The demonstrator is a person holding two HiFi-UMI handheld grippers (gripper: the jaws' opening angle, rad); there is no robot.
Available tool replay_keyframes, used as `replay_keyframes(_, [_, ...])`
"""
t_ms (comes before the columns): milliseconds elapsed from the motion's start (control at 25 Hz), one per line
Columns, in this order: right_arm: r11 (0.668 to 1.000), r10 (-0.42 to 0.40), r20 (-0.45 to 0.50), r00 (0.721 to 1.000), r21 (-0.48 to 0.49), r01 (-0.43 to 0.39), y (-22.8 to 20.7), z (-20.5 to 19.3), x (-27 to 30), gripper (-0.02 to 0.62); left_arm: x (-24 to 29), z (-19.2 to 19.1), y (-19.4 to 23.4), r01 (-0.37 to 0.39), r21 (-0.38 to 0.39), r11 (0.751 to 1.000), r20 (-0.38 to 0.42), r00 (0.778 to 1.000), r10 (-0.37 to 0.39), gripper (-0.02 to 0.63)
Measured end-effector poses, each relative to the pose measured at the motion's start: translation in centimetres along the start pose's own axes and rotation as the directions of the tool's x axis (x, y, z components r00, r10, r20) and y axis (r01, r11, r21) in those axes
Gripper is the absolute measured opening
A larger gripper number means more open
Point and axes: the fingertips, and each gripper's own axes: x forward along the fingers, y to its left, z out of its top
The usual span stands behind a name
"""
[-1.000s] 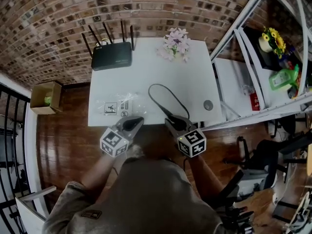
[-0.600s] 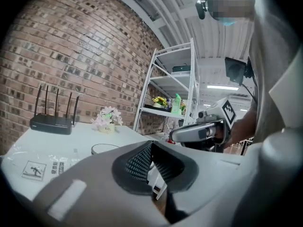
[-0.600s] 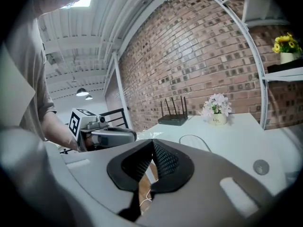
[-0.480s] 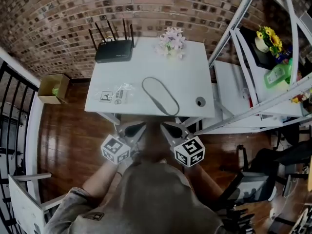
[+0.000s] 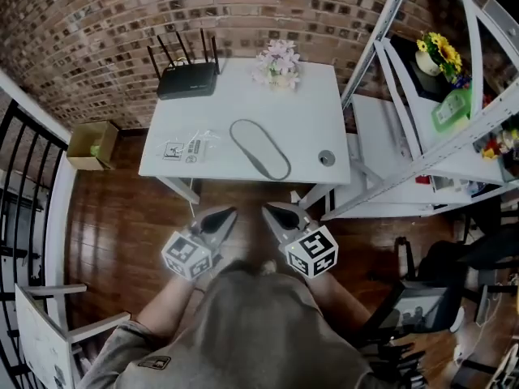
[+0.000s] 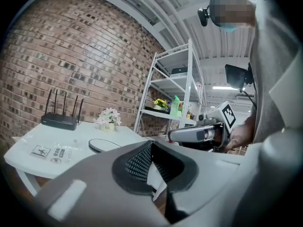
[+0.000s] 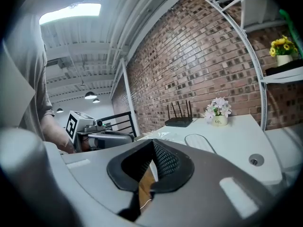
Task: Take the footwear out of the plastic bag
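The footwear, a flat grey sole with a dark rim, lies bare on the white table. To its left lies the clear plastic bag with printed labels, flat on the table. Both grippers hang in front of the table over the wooden floor, well short of its near edge. My left gripper is shut with nothing in it, and so is my right gripper. In the left gripper view the shut jaws point at the footwear and bag. The right gripper view shows its shut jaws and the footwear beyond.
A black router and a small pot of flowers stand at the table's far edge by the brick wall. A cable hole sits near the right front corner. A white metal shelf stands to the right, a cardboard box on the floor to the left.
Both grippers have drawn back from the table's near edge toward the person. The right one has come away from the footwear's near end. Footwear and bag lie still.
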Motion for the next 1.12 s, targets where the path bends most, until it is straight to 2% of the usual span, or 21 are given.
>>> replay_keyframes(440, [0.998, -0.057, 0.014, 0.998, 0.023, 0.057, 0.5, 0.7, 0.3, 0.014, 0.1, 1.8, 0.0, 0.071, 0.017, 0.997, 0.0, 0.997, -0.071, 0.002])
replay_keyframes(1120, [0.997, -0.072, -0.014, 0.997, 0.041, 0.072, -0.5, -0.3, 1.3, 0.012, 1.0, 1.7, 0.6, 0.096, 0.013, 0.995, -0.019, 0.995, -0.095, 0.002])
